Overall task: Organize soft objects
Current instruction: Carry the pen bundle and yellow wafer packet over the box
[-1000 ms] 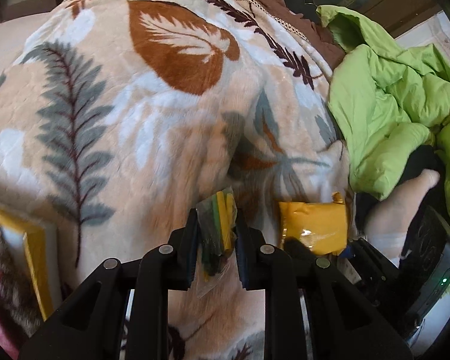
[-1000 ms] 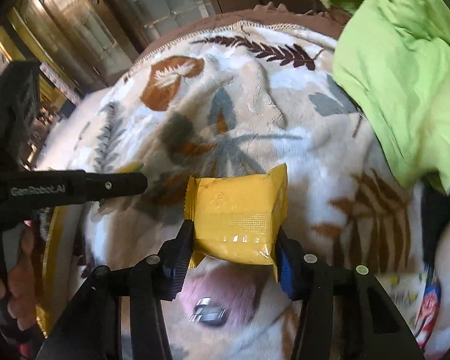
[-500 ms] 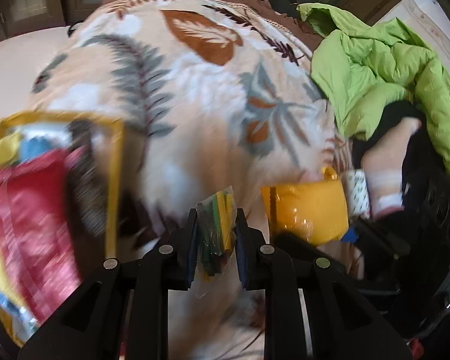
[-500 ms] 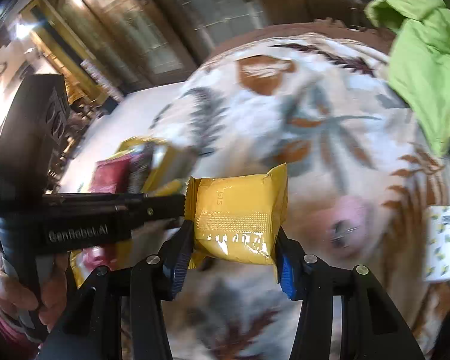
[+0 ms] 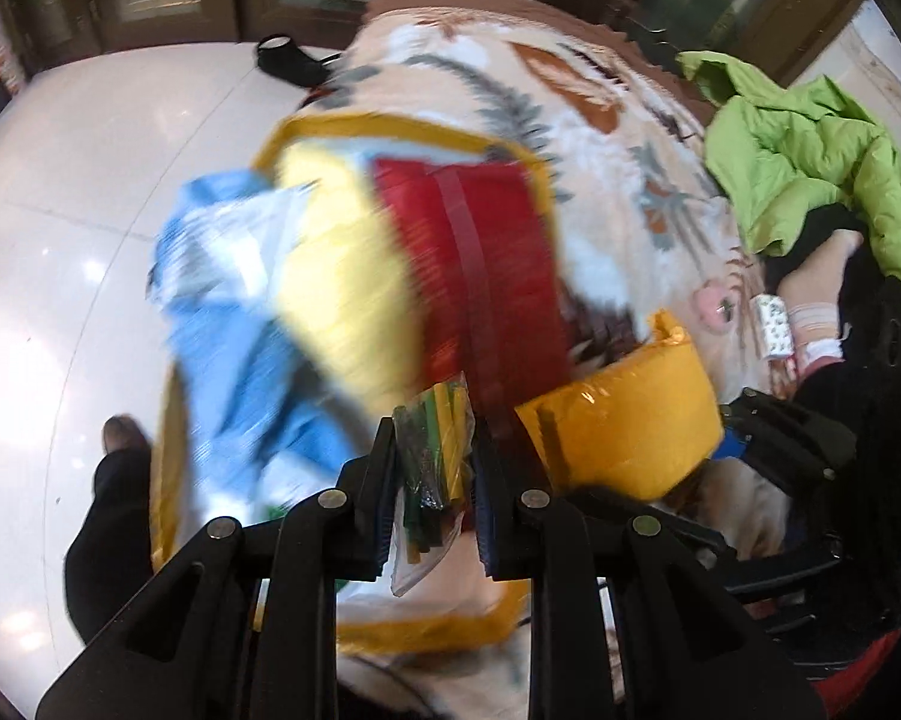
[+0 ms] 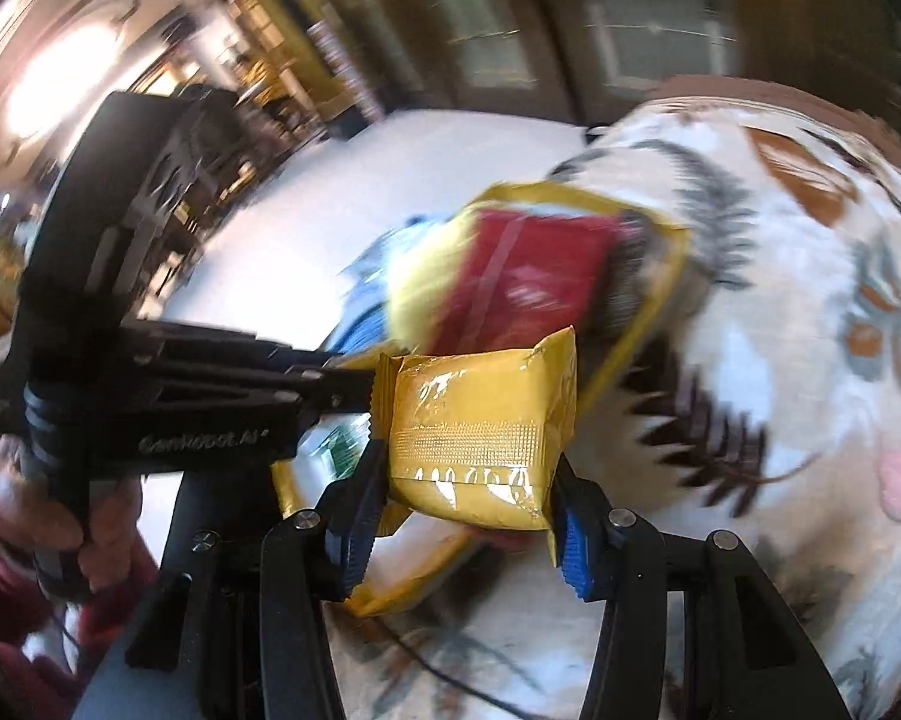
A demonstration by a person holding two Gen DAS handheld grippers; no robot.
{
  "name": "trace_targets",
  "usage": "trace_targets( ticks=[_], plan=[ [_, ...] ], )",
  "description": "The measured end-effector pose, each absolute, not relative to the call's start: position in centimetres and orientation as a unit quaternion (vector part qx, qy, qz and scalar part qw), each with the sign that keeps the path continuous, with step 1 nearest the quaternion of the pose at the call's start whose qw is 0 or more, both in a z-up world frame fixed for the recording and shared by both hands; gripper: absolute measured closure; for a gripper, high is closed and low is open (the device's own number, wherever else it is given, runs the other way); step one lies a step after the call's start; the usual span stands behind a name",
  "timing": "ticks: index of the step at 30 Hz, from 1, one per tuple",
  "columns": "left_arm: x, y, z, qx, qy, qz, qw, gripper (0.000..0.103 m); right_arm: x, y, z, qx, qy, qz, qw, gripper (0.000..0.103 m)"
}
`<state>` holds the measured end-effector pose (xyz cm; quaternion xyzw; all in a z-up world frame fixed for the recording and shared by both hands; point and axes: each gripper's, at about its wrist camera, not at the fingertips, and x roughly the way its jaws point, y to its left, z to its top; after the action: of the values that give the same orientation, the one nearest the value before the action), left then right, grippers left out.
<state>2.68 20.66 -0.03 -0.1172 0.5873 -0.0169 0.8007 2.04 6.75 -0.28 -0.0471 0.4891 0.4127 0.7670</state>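
the yellow packet [image 6: 480,438] is clamped across its width in your right gripper [image 6: 465,516], and the clear sachet [image 5: 432,456] of green and yellow strips is pinched in your left gripper [image 5: 432,480]. you hold both over the near edge of the yellow-rimmed bin [image 5: 402,123] on the leaf-print blanket [image 5: 600,138], probably so they drop among the blurred soft packs already inside.

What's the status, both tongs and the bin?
Left tongs shut on clear packet. Right tongs shut on yellow pouch. Yellow-rimmed bin ahead, already crowded with packets.
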Motion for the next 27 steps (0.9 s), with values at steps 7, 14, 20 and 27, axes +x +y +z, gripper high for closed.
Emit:
trace_targets(
  ticks=[7, 14, 20, 27],
  plan=[
    [0.7, 23.2, -2.6, -0.118, 0.602, 0.019, 0.789, 0.084, -1.8, 10.8, -1.2, -0.108, 0.489, 0.45, 0.739, 0.052],
    [0.5, 24.3, -4.3, -0.105, 0.608, 0.054, 0.785, 0.084, -3.2, 13.8, -2.9, -0.197, 0.485, 0.472, 0.709, 0.052],
    [0.7, 23.3, -5.0, -0.064, 0.602, 0.063, 0.793, 0.081, -3.0, 15.5, -5.2, -0.236, 0.5, 0.477, 0.683, 0.052],
    [0.5, 22.9, -5.4, -0.047, 0.606, 0.061, 0.792, 0.045, -3.1, 15.2, -4.9, -0.236, 0.5, 0.476, 0.685, 0.05]
  ],
)
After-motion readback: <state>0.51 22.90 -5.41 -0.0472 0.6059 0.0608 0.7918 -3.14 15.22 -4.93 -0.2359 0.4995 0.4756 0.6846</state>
